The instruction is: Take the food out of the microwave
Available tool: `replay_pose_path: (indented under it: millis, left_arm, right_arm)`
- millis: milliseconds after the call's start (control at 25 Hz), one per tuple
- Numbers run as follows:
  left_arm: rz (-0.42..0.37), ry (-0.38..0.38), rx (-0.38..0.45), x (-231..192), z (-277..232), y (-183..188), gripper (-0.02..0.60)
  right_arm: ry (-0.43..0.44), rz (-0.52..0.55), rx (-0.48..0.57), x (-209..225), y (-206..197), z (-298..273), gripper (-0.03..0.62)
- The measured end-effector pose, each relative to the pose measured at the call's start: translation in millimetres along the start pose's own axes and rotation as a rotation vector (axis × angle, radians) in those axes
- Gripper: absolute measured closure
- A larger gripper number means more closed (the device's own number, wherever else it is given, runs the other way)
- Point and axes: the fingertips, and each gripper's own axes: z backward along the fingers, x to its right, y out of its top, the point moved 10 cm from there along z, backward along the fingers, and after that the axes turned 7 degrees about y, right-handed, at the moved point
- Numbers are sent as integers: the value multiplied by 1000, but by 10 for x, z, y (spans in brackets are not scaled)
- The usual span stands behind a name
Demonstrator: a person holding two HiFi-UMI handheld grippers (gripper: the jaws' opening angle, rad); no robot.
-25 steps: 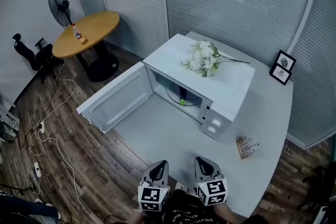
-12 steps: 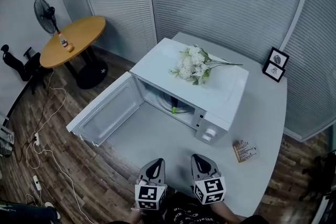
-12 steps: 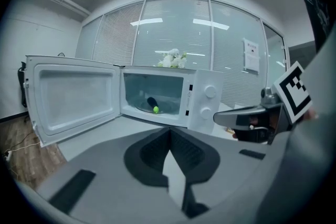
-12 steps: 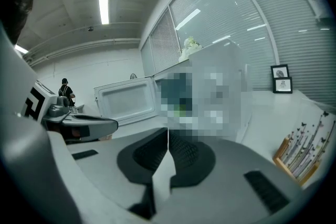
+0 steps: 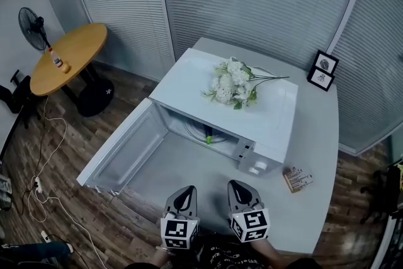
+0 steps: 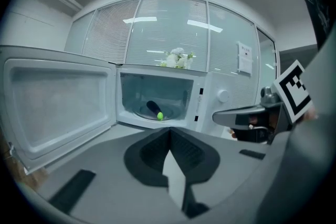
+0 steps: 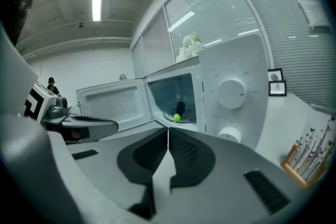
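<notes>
A white microwave [image 5: 264,116] stands on the grey table [image 5: 315,154] with its door [image 5: 123,148] swung wide to the left. Inside on the turntable lies a dark, long piece of food with a green tip [image 5: 208,137], also seen in the left gripper view [image 6: 156,110] and the right gripper view [image 7: 178,111]. My left gripper [image 5: 184,194] and right gripper [image 5: 240,189] hover side by side near the table's front edge, short of the microwave. Both are shut with nothing between the jaws. The right gripper [image 6: 231,115] shows in the left gripper view, the left gripper [image 7: 94,123] in the right one.
White artificial flowers [image 5: 232,83] lie on top of the microwave. A small box [image 5: 297,178] sits on the table right of it, two framed pictures [image 5: 321,70] at the back. A round wooden table [image 5: 69,57], a fan [image 5: 31,25] and floor cables [image 5: 38,154] are at left.
The view has shifted: microwave and table now sit lower and closer, the round table further left. Both grippers have moved up toward the open microwave, staying shut and side by side.
</notes>
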Motion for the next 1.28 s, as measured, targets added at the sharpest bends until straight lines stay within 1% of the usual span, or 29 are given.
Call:
replay_pose_path:
  millis: [360, 560, 960, 1000, 1040, 1080, 1280]
  left_arm:
    - [-21, -49, -6, -404, -163, 57, 574]
    - [-33, -80, -12, -619, -237, 78, 574]
    - [-55, -173, -25, -928, -404, 113, 574]
    - [-57, -181, -26, -953, -417, 114, 574]
    - [-59, -187, -27, -978, -427, 113, 574]
    - [-61, -191, -29, -1002, -434, 111, 574]
    - [-63, -204, -36, -1113, -466, 101, 574]
  right_arm:
    - [-78, -15, 29, -74, 146, -411, 588]
    - [-107, -6, 34, -86, 228, -663, 588]
    - [-189, -4, 65, -60, 438, -1104, 586]
    - [-193, -7, 65, -54, 452, -1147, 582]
    - [-193, -13, 66, -45, 464, -1191, 558]
    - [-193, -21, 68, -34, 474, -1234, 520]
    - [-201, -30, 62, 26, 536, -1442, 468]
